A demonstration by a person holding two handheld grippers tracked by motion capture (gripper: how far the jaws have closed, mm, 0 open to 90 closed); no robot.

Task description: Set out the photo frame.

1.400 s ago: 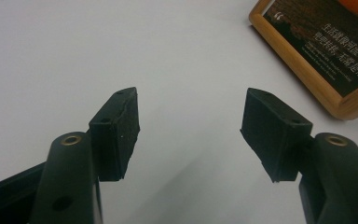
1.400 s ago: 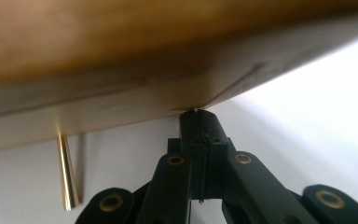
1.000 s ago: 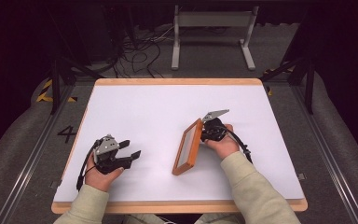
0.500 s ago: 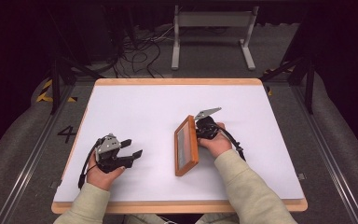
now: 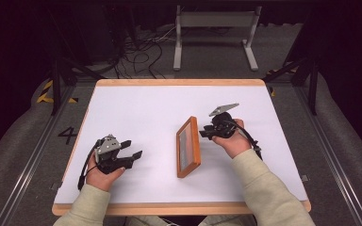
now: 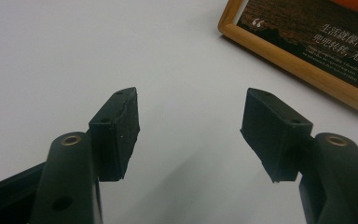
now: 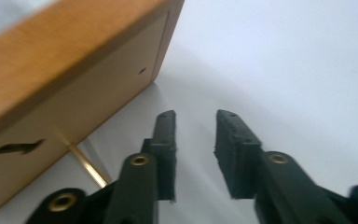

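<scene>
Now, frame: picture frame (image 5: 188, 147) stood propped on white table (image 5: 136, 113).
Right gripper (image 5: 206, 133): jaws just opening, empty, beside frame.
Left gripper (image 5: 133, 149): spread wide, empty.

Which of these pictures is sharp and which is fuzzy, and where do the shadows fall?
High view: even light, the white table bright, the room behind dark. Left gripper view: crisp; the writing on the wooden-framed picture shows clearly, and a soft shadow lies under its frame. Right gripper view: the frame's pale back is blurred, with a faint shadow below it beside the black fingers.
</scene>
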